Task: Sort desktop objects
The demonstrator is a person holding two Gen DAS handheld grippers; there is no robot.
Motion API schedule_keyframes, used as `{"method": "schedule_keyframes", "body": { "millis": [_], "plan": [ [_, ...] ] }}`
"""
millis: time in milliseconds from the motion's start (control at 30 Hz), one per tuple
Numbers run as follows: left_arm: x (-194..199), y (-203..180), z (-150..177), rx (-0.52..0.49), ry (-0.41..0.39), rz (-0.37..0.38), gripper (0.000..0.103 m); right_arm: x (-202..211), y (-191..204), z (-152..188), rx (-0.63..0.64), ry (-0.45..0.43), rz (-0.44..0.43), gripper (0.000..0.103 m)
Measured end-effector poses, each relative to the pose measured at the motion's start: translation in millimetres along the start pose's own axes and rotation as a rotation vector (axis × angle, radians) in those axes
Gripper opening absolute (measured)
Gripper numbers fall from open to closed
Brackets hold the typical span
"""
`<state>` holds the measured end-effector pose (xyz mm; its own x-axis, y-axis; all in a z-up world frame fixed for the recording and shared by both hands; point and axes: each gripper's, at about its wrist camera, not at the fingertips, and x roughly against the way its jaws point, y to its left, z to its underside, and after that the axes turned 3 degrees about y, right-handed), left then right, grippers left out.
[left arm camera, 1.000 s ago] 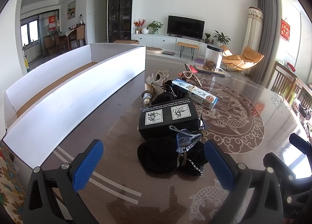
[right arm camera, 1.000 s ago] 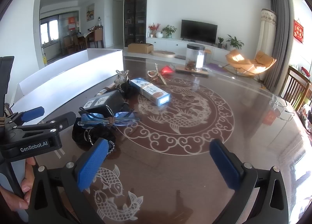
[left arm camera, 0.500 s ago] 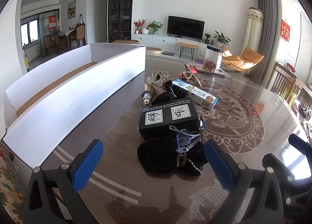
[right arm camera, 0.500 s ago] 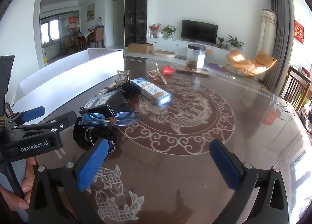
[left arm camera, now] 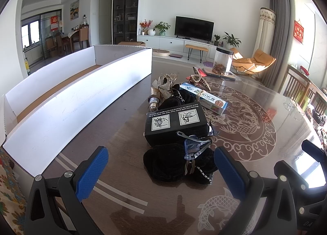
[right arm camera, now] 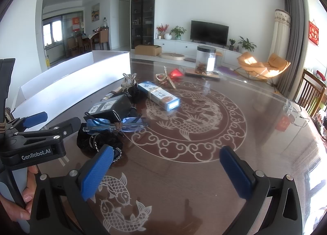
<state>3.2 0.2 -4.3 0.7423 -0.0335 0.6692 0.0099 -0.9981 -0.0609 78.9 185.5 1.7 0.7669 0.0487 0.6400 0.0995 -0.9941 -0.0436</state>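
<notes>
- Still, little differs from a second ago — the left gripper [left arm camera: 161, 170] hangs in the same spot, tongs wide apart, holding nothing.
- The right gripper [right arm camera: 166, 171] has barely shifted; its tongs are likewise apart.
- The black box [left arm camera: 175, 124], glasses [left arm camera: 196, 144] and black pouch [left arm camera: 173, 165] lie clustered on the table [left arm camera: 255, 153], beside the white tray [left arm camera: 81, 100].

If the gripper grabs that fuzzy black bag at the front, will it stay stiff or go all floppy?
Probably floppy: the black bag lies slumped and wrinkled on the table, like soft velvet cloth. The glasses resting on top would likely slide off when it is lifted. Its chain trails loose, so it may dangle or snag.
</notes>
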Motion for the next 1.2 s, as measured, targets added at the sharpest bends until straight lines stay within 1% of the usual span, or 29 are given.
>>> {"method": "schedule_keyframes", "body": {
  "millis": [1200],
  "plan": [
    [-0.2, -0.1, 0.6, 0.0, 0.001, 0.003, 0.103, -4.1, -2.6, 1.8, -0.008, 0.015, -0.003, 0.103]
  ]
}}
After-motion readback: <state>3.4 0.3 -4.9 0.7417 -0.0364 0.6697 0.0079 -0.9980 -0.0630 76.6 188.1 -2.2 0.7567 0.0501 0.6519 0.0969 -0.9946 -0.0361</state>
